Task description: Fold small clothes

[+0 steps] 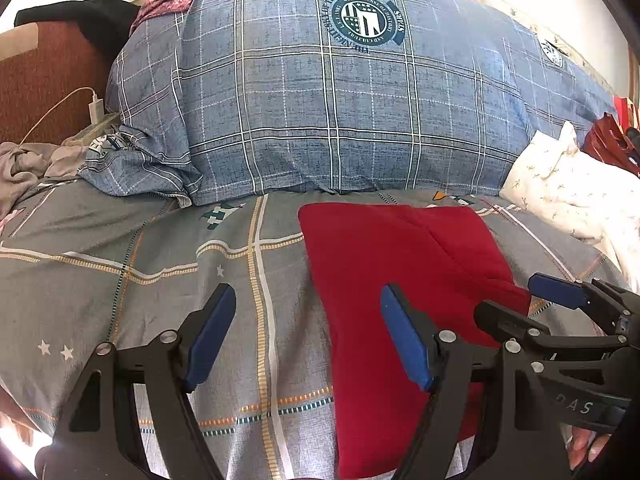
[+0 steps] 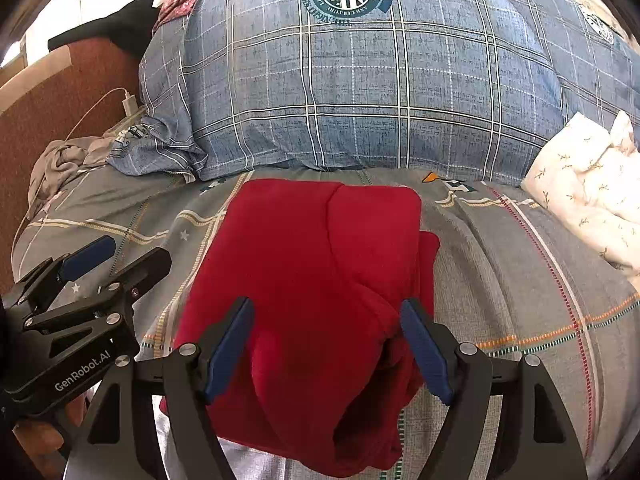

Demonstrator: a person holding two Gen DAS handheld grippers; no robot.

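Note:
A red garment (image 1: 392, 264) lies folded on the grey patterned bedsheet (image 1: 160, 264); it also shows in the right wrist view (image 2: 304, 264), with a bunched layer along its right and near edge. My left gripper (image 1: 308, 304) is open and empty, hovering over the sheet at the garment's left edge. My right gripper (image 2: 326, 316) is open and empty, above the near part of the garment. The right gripper shows in the left wrist view (image 1: 516, 300) at the garment's right edge. The left gripper shows in the right wrist view (image 2: 124, 252) left of the garment.
A big blue plaid pillow (image 1: 340, 112) lies behind the garment. A white floral quilt (image 2: 592, 196) lies at the right. Crumpled grey cloth (image 1: 24, 168), a charger with cable (image 1: 96, 108) and a brown headboard (image 1: 44, 80) are at the left.

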